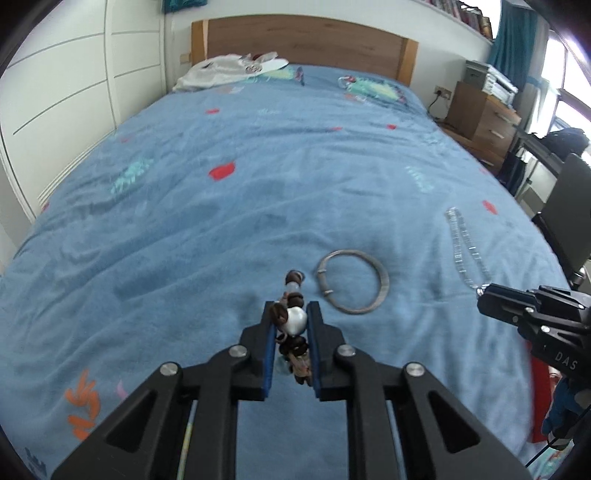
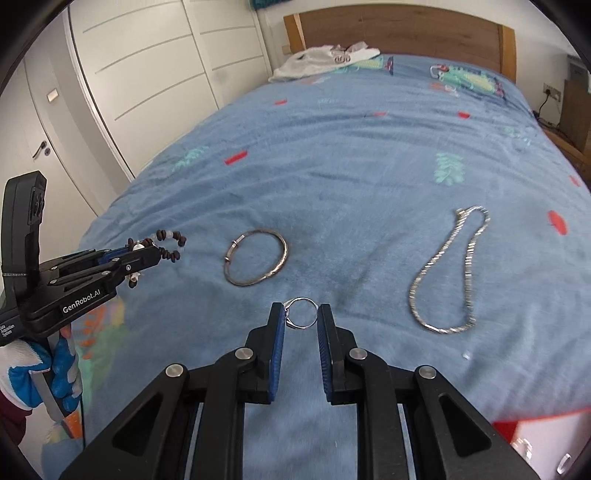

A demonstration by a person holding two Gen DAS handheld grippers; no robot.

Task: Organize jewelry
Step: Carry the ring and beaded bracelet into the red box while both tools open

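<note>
My left gripper is shut on a beaded bracelet of brown and white beads and holds it above the blue bedspread; it also shows in the right wrist view. My right gripper is shut on a small silver ring. A silver bangle lies flat on the bed between the two grippers, also in the left wrist view. A silver chain necklace lies looped to the right, also in the left wrist view.
The blue patterned bedspread covers the bed. White clothing lies by the wooden headboard. White wardrobe doors stand on the left. A wooden nightstand stands on the right. A red and white box sits at the bed's near right edge.
</note>
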